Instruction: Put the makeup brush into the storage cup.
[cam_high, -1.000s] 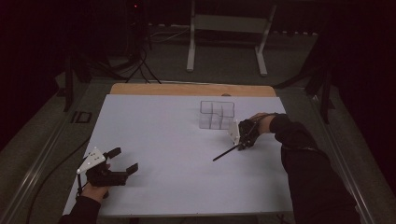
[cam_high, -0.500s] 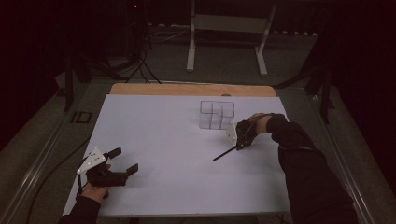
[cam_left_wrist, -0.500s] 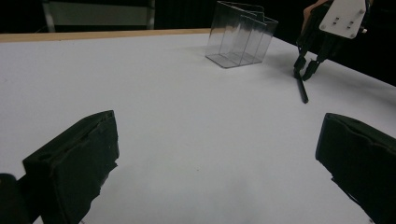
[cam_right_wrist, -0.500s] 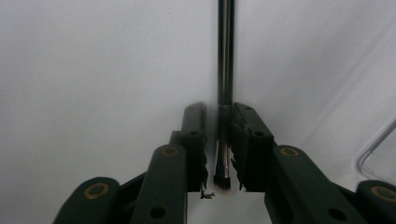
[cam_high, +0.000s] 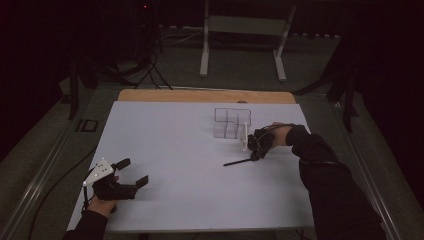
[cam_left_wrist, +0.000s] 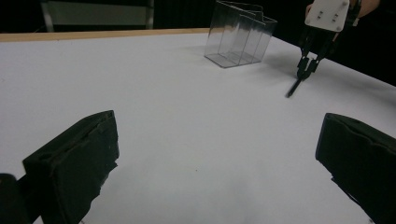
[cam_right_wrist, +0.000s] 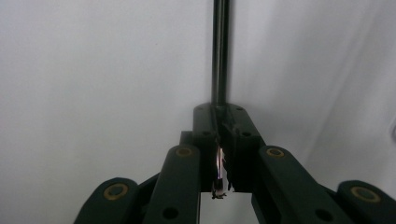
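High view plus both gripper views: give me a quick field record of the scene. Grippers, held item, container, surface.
right gripper: jaws have just been closing, now shut on the dark thin rod
dark thin rod: one end between the pads, the rest lies out on the sheet
left gripper: open, nothing between the jaws, near the sheet's front left corner
clear compartment box: upright, just beyond the right gripper
surface: white sheet on a wooden table

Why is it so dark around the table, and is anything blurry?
High view: the room is dim, and the white table stands out bright. Left gripper view: its own claw pads look soft. Right gripper view: the dark pen is slightly blurred.
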